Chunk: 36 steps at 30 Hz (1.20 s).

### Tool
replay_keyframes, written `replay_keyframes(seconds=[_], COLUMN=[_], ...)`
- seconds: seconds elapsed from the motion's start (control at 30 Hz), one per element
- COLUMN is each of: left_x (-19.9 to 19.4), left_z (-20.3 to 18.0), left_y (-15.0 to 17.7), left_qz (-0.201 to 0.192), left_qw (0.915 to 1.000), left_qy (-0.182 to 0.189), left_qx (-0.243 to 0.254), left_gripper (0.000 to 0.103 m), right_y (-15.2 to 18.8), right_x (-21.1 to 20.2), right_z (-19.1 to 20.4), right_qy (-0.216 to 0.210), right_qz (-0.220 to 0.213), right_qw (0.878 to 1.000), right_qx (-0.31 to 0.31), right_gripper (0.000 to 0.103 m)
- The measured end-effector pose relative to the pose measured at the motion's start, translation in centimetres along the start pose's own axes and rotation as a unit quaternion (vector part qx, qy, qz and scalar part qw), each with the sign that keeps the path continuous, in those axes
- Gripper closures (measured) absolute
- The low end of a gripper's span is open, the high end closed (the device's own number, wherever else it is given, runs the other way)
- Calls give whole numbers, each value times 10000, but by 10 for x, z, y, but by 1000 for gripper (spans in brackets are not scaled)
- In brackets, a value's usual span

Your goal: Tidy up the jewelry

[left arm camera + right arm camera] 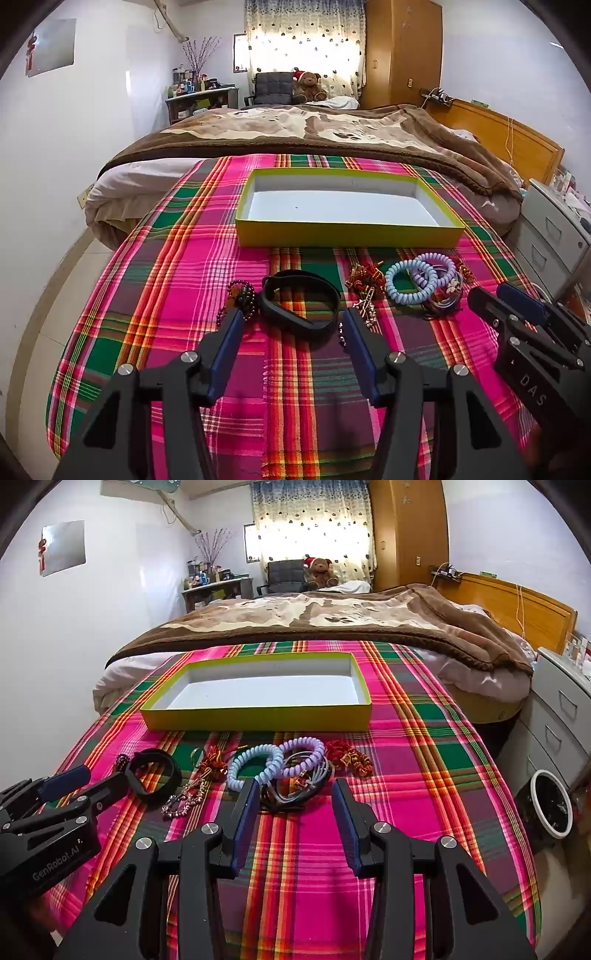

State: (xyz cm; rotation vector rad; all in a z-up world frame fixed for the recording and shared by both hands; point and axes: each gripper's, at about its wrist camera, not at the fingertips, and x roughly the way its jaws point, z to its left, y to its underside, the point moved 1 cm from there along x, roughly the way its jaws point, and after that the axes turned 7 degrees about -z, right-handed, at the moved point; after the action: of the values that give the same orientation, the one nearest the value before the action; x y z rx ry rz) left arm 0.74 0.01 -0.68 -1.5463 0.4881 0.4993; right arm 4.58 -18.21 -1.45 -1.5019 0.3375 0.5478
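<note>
Broadly, a bed (295, 125) under a brown blanket fills the far half of both views, and against its near side lies a plaid cloth (192, 236) of pink, green and orange that carries everything for the task; on the far part of the cloth sits a shallow yellow-green box (349, 230) with a bare white floor; the jewelry lies in a loose row just in front of the box's near wall; the left gripper (293, 319) tilts down toward the cloth with its jaws spread wide and nothing clamped between them, and the black band (299, 301) lies directly ahead of its fingertips, roughly centred in the gap; whether the tips touch it cannot be told; the dark beaded bracelet (242, 297) lies just beside the left fingertip; the right gripper (295, 788) also angles down with jaws parted and empty, its tips at the near edge of a tangle of grey cords (306, 786); just beyond them lie the pale blue coil hair tie (255, 766) and the lilac coil hair tie (303, 757), touching one another; red and gold ornaments (347, 757) lie to the right of the coils, and a small beaded chain (184, 803) lies between the band and the cords; the right gripper's body reads "DAS" in the left view; the left gripper's body reads "GenRobot.AI" in the right view.
</note>
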Motion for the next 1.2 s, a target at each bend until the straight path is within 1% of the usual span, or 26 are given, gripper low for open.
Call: replay_keyframes(seconds=[0.07, 0.1, 0.13, 0.17, 0.3, 0.4, 0.63, 0.9, 1.2], left_x=[0, 1, 2, -1, -4, -2, 4, -1, -5], left_z=[2, 0, 0, 0, -1, -4, -2, -1, 0], left_y=[-1, 0, -1, 0, 3, 1, -3, -5, -6], left_qz=[-13, 25, 34, -46, -54, -61, 10, -67, -77], left_qw=[10000, 10000, 10000, 10000, 10000, 9999, 9999, 9997, 9997], left_qy=[-4, -45, -52, -66, -41, -100, -126, -219, -229], left_qx=[-51, 56, 44, 47, 14, 29, 33, 86, 62], left_gripper=[45, 45, 45, 45, 45, 45, 45, 45, 45], right_y=[0, 0, 0, 0, 0, -1, -2, -2, -2], right_x=[0, 0, 0, -1, -1, 0, -1, -2, -4], right_z=[0, 0, 0, 0, 1, -2, -1, -3, -2], right_qy=[-26, -30, -33, -40, -21, -28, -3, -1, 0], right_qz=[-14, 2, 9, -30, -8, -15, 5, -11, -25], right_qw=[10000, 10000, 10000, 10000, 10000, 10000, 10000, 10000, 10000], right_qx=[21, 49, 47, 36, 2, 8, 2, 34, 30], right_gripper=[61, 61, 61, 61, 61, 61, 61, 61, 61])
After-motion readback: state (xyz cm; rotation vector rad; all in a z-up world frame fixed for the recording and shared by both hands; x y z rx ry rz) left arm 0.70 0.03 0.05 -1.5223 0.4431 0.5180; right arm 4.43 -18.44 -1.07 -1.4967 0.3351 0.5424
